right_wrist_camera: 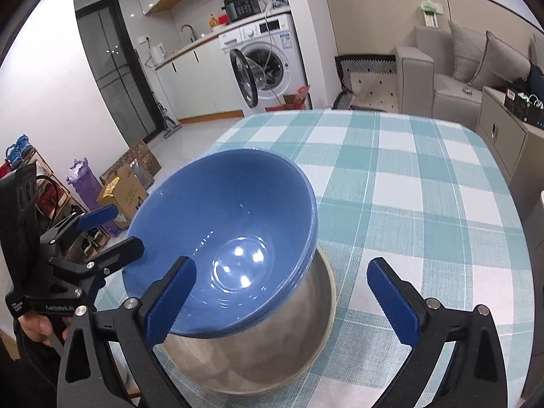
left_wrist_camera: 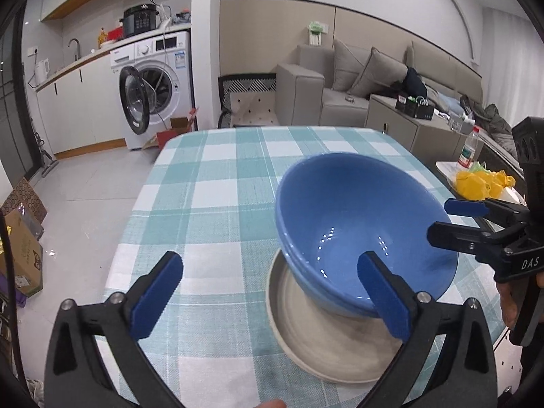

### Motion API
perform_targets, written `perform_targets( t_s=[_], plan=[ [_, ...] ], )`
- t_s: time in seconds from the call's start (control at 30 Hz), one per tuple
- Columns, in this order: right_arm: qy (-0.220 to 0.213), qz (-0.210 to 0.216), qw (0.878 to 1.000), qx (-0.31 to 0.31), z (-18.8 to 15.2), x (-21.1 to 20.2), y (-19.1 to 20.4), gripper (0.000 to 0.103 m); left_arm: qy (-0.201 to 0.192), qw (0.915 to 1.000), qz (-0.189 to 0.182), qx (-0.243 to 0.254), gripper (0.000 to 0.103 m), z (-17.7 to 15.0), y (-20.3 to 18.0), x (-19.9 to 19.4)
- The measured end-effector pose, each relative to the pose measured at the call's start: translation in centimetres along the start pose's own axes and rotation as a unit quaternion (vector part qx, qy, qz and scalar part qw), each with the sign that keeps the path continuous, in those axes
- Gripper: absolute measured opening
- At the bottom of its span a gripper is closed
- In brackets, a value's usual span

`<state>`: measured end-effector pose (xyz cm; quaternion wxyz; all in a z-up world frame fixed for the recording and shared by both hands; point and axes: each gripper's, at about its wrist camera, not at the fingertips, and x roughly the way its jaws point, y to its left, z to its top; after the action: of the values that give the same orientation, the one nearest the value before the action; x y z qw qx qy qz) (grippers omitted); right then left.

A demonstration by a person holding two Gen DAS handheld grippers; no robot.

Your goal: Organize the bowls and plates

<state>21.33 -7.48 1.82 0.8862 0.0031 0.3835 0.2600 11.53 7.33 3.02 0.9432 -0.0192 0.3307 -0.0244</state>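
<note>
A blue bowl (left_wrist_camera: 357, 214), which looks like two nested ones, rests on a pale beige plate (left_wrist_camera: 306, 323) on the teal-checked tablecloth (left_wrist_camera: 210, 183). My left gripper (left_wrist_camera: 268, 265) is open at the bowl's near left side; its right finger (left_wrist_camera: 384, 295) overlaps the bowl's rim in the picture, and no pad presses on it. My right gripper (left_wrist_camera: 445, 221) is open at the bowl's right side. In the right wrist view the bowl (right_wrist_camera: 231, 224) sits on the plate (right_wrist_camera: 272, 350); my right gripper (right_wrist_camera: 282, 267) is wide open, and the left gripper (right_wrist_camera: 115, 231) stands open beside the bowl.
The table's left edge (left_wrist_camera: 136, 210) drops to a tiled floor with cardboard boxes (left_wrist_camera: 23, 255). A washing machine (left_wrist_camera: 153, 91) with its door open stands behind. A sofa (left_wrist_camera: 357, 78), a cabinet (left_wrist_camera: 401, 119) and a side table with a yellow bag (left_wrist_camera: 482, 183) lie beyond the right edge.
</note>
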Motion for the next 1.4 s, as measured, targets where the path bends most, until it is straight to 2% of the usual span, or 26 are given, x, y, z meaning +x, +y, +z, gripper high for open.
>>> perform_targets(
  t_s=[0.27, 0.5, 1.07, 1.4],
  plan=[
    [-0.076, -0.028, 0.995, -0.063, -2.4, -2.5, 0.7, 0.103, -0.058, 0.9976, 0.036, -0.005, 0.103, -2.1, 1.6, -2.0],
    [-0.116, -0.023, 0.99, -0.081, -5.6, -3.8, 0.6, 0.103, -0.07, 0.9961, 0.053, 0.004, 0.103, -5.1, 1.6, -1.7],
    [-0.181, 0.006, 0.98, -0.08, -12.8, -6.4, 0.8, 0.103, -0.129, 0.9914, 0.021, -0.008, 0.103, -9.7, 0.9, -3.3],
    [-0.199, 0.012, 0.977, -0.079, -14.5, -6.7, 0.6, 0.103, -0.138, 0.9904, 0.013, -0.006, 0.103, -10.3, 0.3, -3.6]
  ],
)
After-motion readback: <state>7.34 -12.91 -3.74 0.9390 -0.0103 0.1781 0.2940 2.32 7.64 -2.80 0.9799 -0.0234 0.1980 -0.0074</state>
